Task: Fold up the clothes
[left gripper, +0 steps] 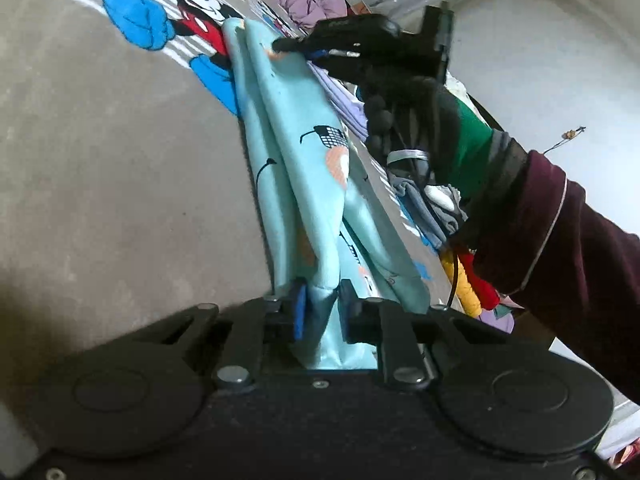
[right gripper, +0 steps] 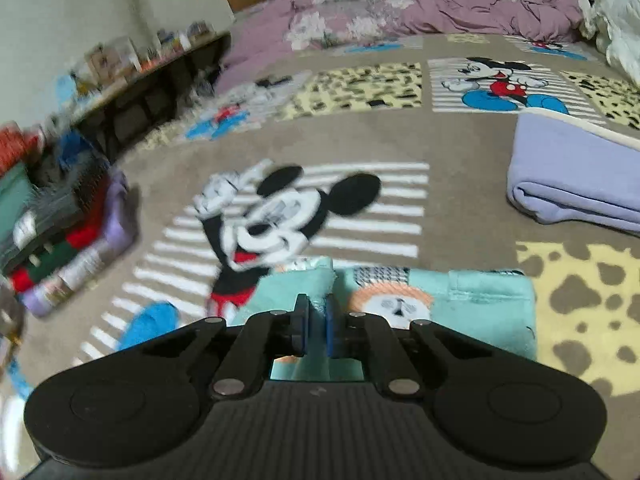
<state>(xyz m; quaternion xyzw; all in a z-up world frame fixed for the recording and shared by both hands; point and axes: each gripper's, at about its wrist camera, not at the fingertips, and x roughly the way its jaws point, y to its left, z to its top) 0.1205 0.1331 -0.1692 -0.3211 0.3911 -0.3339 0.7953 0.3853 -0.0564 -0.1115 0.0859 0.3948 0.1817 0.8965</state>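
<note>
Two tools pinching turquoise garment, no container visible

So the count: one light-blue printed cotton garment, one folded lilac fabric piece, one crumpled mauve quilt along the bed's far edge, one messy stack of mixed-colour clothes by its left edge. Two black tongs, one gloved hand. Cartoon mouse prints on the beige bedspread: at least three.
</note>
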